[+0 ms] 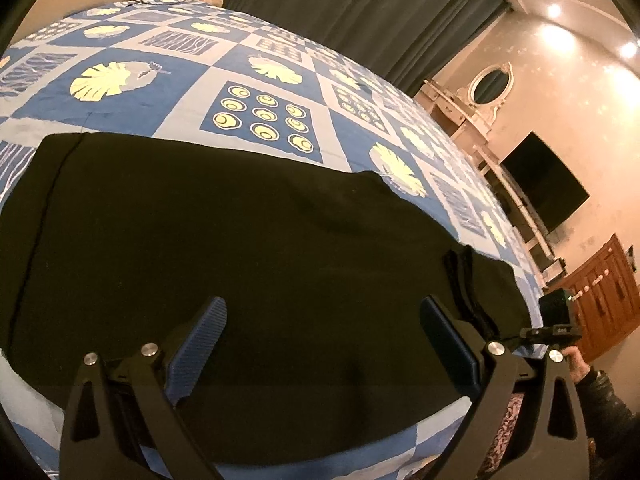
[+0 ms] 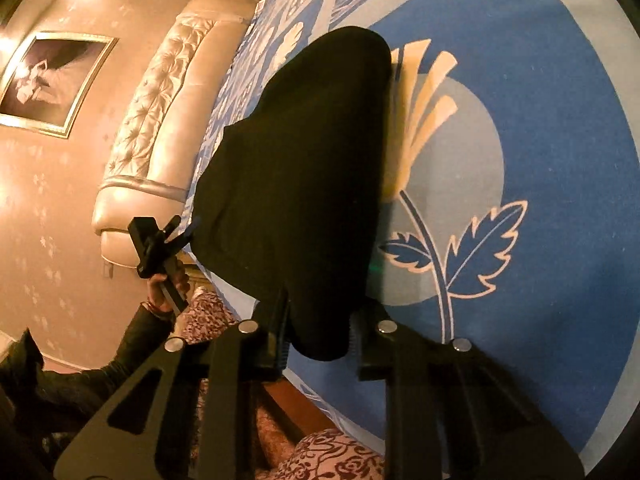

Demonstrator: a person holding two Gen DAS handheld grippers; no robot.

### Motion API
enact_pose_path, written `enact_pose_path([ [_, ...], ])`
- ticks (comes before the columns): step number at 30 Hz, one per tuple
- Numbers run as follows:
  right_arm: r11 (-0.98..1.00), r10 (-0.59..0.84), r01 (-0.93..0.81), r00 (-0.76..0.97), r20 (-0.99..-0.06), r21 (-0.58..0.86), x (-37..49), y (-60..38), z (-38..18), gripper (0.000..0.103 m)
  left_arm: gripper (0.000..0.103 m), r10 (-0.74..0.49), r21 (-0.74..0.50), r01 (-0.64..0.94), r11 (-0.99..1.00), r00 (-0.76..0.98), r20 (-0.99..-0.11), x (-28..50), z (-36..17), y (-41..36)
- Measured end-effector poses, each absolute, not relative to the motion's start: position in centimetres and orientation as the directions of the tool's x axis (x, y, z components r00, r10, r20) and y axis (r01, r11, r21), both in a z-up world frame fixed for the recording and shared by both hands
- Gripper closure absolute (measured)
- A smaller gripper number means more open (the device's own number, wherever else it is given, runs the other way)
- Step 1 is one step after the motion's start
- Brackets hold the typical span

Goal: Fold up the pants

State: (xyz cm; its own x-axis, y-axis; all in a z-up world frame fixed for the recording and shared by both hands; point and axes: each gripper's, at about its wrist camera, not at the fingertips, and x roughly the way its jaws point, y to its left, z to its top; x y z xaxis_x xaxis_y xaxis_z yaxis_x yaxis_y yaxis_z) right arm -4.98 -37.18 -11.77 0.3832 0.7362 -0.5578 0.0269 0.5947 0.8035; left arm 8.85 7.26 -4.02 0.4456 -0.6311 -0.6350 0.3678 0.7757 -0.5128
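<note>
The black pants (image 1: 240,260) lie flat across the near part of the bed. My left gripper (image 1: 324,340) hovers just over them near the front edge, open wide, its blue pads apart with nothing pinched between them. In the right wrist view the pants (image 2: 304,160) stretch away as a long dark shape. One end bunches between the fingers of my right gripper (image 2: 320,336), which is shut on the cloth. The left gripper (image 2: 186,226) shows there at the pants' left edge, held by a hand (image 2: 168,284).
A blue patterned bedspread (image 1: 260,68) covers the bed, with its edge close in front. A tufted headboard (image 2: 160,120) stands to the left in the right wrist view. A dressing table with oval mirror (image 1: 480,96), a dark screen (image 1: 548,188) and a wooden cabinet (image 1: 600,292) line the wall.
</note>
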Motion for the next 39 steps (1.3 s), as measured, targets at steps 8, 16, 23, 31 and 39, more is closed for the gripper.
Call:
enact_pose_path([
  [8,0.612,0.7,0.023,0.449,-0.555,0.79,-7.1,-38.1,-8.9,0.048,0.007,-0.709,-0.591,0.393,0.705,0.417,-0.569,9.0,-2.5,9.3],
  [16,0.703,0.59,0.038,0.526,-0.612,0.71,-8.8,-38.1,-5.4,0.041,0.007,-0.722,-0.66,0.329,0.675,0.476,-0.501,10.2,-0.3,18.7],
  [23,0.719,0.589,-0.001,0.532,-0.608,0.696,-7.9,-35.8,-4.1,0.039,0.007,-0.718,-0.773,0.127,0.622,0.486,-0.498,12.7,-4.5,26.4],
  [31,0.707,0.61,-0.011,0.516,-0.601,0.708,-6.4,-33.6,-4.6,0.035,0.007,-0.838,-0.853,0.179,0.49,0.366,-0.404,14.6,-6.5,26.1],
  [39,0.691,0.631,-0.027,0.511,-0.584,0.722,-5.9,-32.4,-4.7,0.035,0.007,-0.89,-0.894,0.172,0.414,0.281,-0.358,17.0,-7.0,24.6],
])
